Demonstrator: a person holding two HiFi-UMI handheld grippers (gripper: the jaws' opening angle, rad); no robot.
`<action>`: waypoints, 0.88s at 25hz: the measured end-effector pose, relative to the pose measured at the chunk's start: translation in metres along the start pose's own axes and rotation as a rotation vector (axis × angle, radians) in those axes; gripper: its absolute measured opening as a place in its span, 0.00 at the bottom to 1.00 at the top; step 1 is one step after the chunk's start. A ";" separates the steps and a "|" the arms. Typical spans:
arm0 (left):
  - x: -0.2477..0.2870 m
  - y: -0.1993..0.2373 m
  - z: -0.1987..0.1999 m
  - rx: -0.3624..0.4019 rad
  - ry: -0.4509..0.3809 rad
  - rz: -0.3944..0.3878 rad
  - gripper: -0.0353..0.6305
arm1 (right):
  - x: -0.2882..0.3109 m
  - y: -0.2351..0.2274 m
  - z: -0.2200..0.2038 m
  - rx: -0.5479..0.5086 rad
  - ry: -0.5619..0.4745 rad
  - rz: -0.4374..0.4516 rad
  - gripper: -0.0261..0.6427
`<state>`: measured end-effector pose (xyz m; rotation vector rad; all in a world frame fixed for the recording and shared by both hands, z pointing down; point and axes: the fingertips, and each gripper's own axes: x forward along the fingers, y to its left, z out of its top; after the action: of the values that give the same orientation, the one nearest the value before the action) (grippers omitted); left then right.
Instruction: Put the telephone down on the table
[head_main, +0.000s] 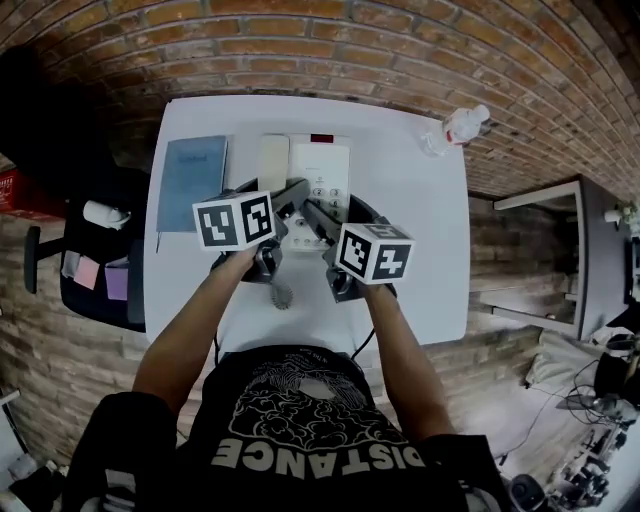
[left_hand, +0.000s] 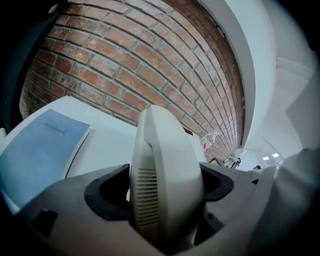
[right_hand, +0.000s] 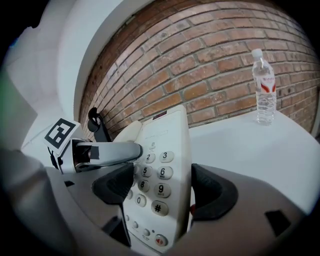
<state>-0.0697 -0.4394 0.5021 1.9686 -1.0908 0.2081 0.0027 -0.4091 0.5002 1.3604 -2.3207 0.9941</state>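
The left gripper (left_hand: 161, 187) has its fingers (left_hand: 107, 192) clamped on the cream handset (left_hand: 167, 160), which stands on edge between them. The right gripper (right_hand: 165, 186) has its fingers (right_hand: 212, 192) pressed against the sides of the telephone (right_hand: 162, 150), keypad up. Both parts are over the far half of the white desk (head_main: 420, 230); contact with it cannot be told. A blue notebook (head_main: 192, 180) lies to the left and a water bottle (head_main: 458, 128) at the far right corner.

- Office-type workspace; brick wall (right_hand: 210, 75) all round.
- White table (head_main: 420, 250) with telephone (head_main: 320, 175), notebook (head_main: 192, 180), water bottle (head_main: 455, 128).
- Black chair (head_main: 95, 240) beside the table, sticky notes (head_main: 85, 272) on it.
- Cables (head_main: 590, 400) on floor at right.
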 end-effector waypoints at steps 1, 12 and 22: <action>0.005 0.005 -0.002 -0.006 0.011 0.002 0.66 | 0.006 -0.004 -0.003 0.008 0.012 -0.002 0.56; 0.042 0.036 -0.014 -0.039 0.095 0.006 0.66 | 0.041 -0.029 -0.021 0.067 0.075 -0.041 0.56; 0.054 0.042 -0.020 -0.045 0.120 0.018 0.66 | 0.049 -0.040 -0.028 0.096 0.088 -0.047 0.56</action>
<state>-0.0641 -0.4688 0.5672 1.8824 -1.0271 0.3043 0.0078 -0.4348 0.5640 1.3706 -2.1932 1.1404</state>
